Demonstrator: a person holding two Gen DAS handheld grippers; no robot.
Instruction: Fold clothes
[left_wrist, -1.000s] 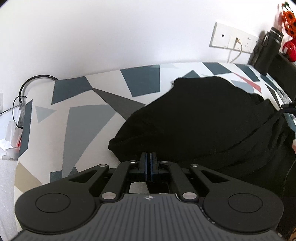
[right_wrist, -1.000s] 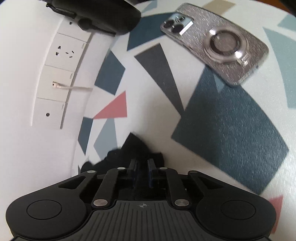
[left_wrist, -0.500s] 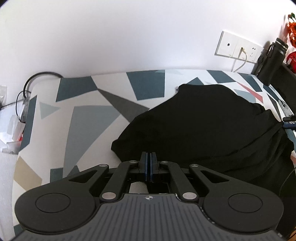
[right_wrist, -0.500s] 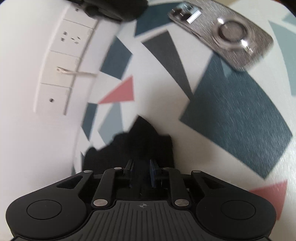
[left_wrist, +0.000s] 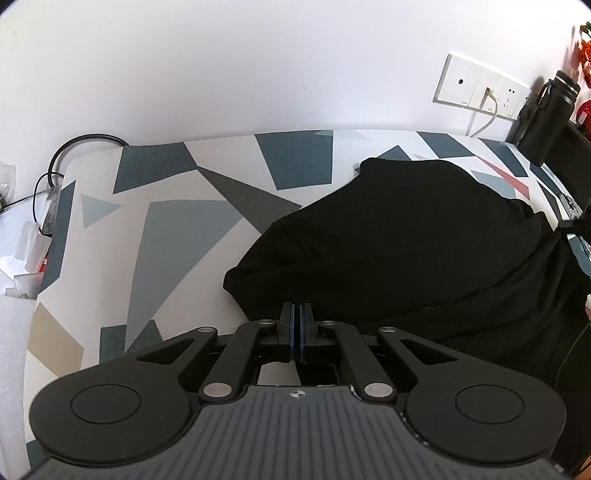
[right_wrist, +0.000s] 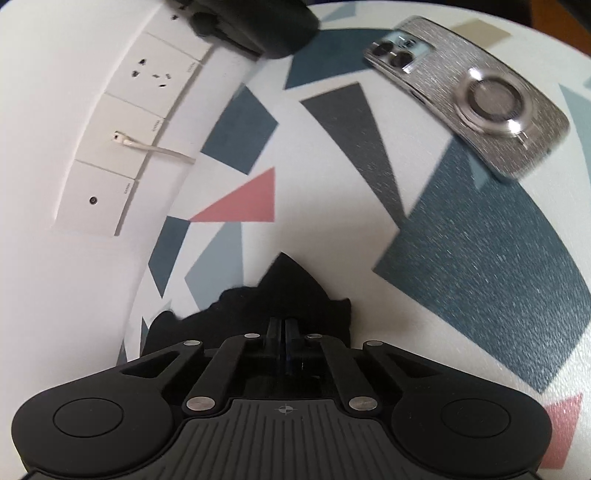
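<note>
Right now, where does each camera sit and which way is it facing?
Left wrist: on the left gripper, angled down across the black garment toward the wall; its shut fingers show.
Right wrist: on the right gripper, angled down at a garment corner and a phone; its shut fingers show.
Shared: garment, patterned cover, wall sockets.

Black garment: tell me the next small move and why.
Probably lift both tongs together and carry the near edge toward the wall. The left tongs and right tongs look shut on the black garment, which lies rumpled on the patterned table, with the phone beyond it.
</note>
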